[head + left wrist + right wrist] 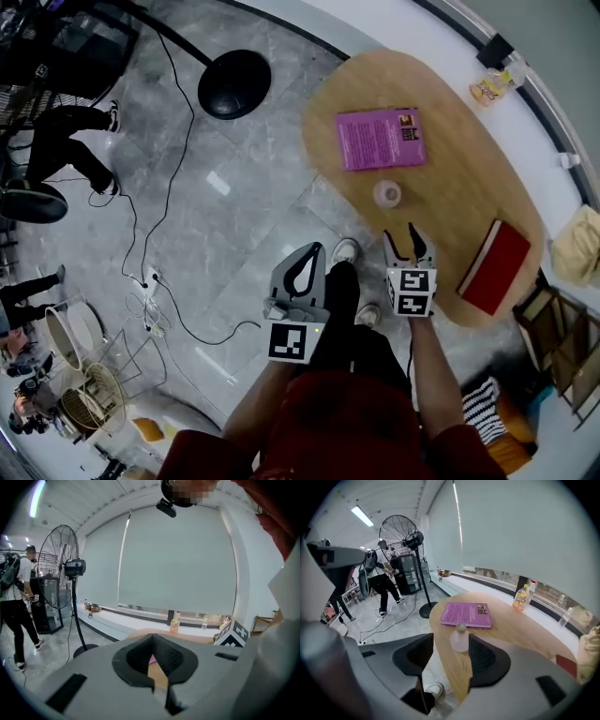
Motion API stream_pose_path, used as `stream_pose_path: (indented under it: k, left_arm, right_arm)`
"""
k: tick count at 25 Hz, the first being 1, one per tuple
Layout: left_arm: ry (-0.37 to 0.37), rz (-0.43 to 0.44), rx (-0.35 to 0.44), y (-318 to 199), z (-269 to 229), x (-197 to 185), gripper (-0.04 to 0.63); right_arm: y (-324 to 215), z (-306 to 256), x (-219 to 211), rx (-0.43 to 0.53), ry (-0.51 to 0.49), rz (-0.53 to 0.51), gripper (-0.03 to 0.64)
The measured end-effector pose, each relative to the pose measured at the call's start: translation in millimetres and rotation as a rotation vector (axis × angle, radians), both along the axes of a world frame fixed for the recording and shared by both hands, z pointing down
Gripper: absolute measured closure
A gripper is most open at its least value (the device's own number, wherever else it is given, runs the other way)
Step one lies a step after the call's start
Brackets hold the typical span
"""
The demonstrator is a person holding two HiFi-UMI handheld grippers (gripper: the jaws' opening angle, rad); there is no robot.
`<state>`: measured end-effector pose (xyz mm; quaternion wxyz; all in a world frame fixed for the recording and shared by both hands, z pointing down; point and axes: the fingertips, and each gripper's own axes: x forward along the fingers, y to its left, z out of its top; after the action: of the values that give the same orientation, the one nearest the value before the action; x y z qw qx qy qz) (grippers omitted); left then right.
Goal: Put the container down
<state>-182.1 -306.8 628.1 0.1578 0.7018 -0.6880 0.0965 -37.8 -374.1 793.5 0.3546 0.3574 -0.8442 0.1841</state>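
Note:
A small clear container [387,194] with a round stopper stands upright on the oval wooden table [450,169], just in front of a purple book [380,139]. My right gripper [403,234] is held near the table's near edge, open, its fingertips a little short of the container and not touching it. In the right gripper view the container [459,639] stands free on the tabletop in line with the gap of the right gripper [451,644]. My left gripper [309,248] hangs over the floor left of the table, shut and empty; its tips meet in the left gripper [152,637] view.
A red book [494,266] lies at the table's near right end, and a yellow-labelled bottle [492,84] stands on the window ledge. A standing fan's round base [234,83] and trailing cables [150,272] are on the floor to the left. People stand further left.

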Motion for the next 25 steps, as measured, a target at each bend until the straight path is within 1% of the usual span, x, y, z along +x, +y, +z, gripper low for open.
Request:
stream_pose_path:
  k: [4,6,9,11,20,25]
  left_arm:
    - [-0.008,-0.018,0.034,23,-24,15,0.591]
    - [0.005,-0.031,0.027,39,-34,23,0.591]
    - [0.003,-0.031,0.008,62,-47,34,0.591]
    - [-0.005,-0.03,0.018,71,-60,43,0.591]
    - [-0.057,-0.015,0.131,99,-125,80,0.591]
    - [-0.087,-0.012,0.187,116,-165,96,0.591]
  right_arm:
    - [24,-38,19,0.016,-0.028,-0.001,0.385]
    - [38,-58,27,0.033,-0.041,-0.005,0.385]
    - [56,-91,39,0.062,-0.077,0.011,0.385]
    - [64,-116,54,0.086,-0.096,0.024,0.385]
    - [87,-217,108,0.244,-0.174,0.046,0.385]
    - [101,-284,128,0.359,-0.241,0.064,0.385]
